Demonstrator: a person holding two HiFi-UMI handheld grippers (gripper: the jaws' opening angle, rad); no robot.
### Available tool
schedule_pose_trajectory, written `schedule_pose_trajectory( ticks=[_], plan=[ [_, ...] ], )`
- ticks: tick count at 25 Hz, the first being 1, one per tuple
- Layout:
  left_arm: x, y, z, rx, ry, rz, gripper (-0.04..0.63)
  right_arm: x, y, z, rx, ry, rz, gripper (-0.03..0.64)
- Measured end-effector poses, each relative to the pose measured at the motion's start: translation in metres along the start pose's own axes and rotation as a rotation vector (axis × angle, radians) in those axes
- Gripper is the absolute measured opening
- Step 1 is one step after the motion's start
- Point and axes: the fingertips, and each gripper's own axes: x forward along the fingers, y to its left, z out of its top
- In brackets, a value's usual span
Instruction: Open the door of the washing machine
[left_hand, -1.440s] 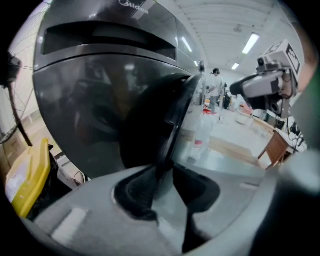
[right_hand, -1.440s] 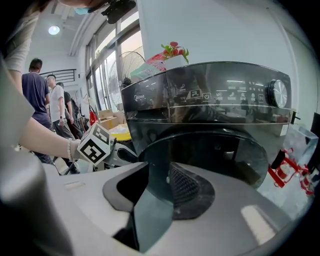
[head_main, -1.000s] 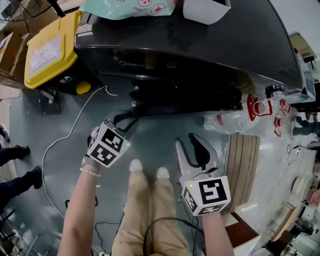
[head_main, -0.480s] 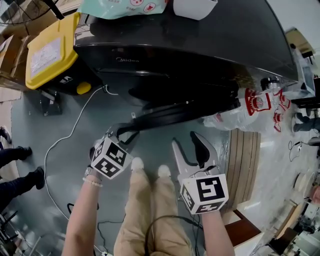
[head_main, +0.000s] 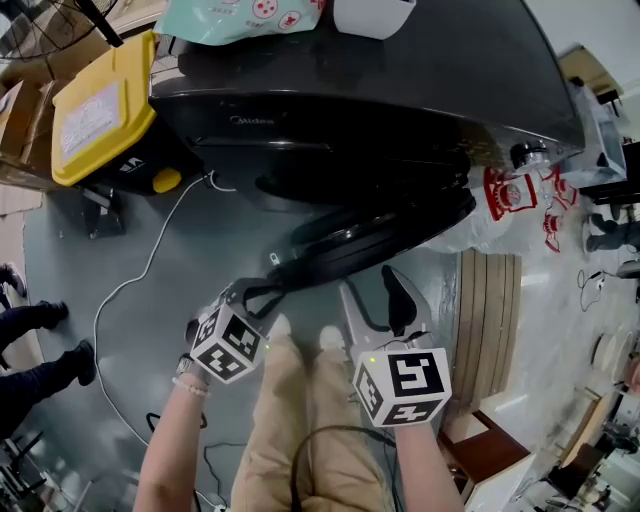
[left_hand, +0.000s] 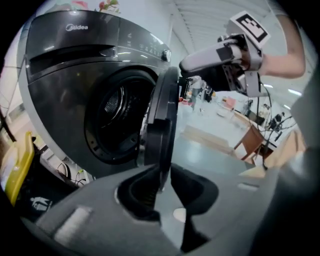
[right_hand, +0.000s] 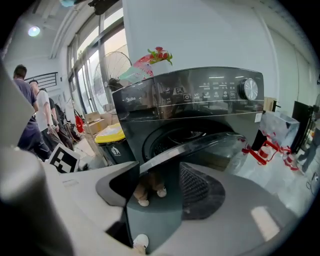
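Two claws: my left claw (left_hand: 164, 181) closing on the door (head_main: 380, 232) edge; right claw (right_hand: 152, 187) opening, nothing between.

Floor (head_main: 120, 235): grey and glossy.
Washing machine (head_main: 400, 85): stands on it.
Yellow-lidded bin (head_main: 98, 108): just beside the washing machine.
White cable (head_main: 150, 262): trails from the washing machine's foot.
Plastic bag (head_main: 500, 205): against the washing machine's other side.
Wooden boards (head_main: 488, 310): near that bag.
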Motion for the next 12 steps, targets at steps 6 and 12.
schedule_pose_trajectory(
  ticks=[6,12],
  plan=[
    [-0.041,0.002,0.004,-0.021,-0.038,0.048,-0.002,-0.004,-0.002,-0.010,0.096,0.012,-0.098,0.235],
    [-0.077,0.019,0.035,-0.037,-0.117,0.103,-0.006,-0.006,-0.009,-0.017,0.160,0.026,-0.185,0.233]
  ],
)
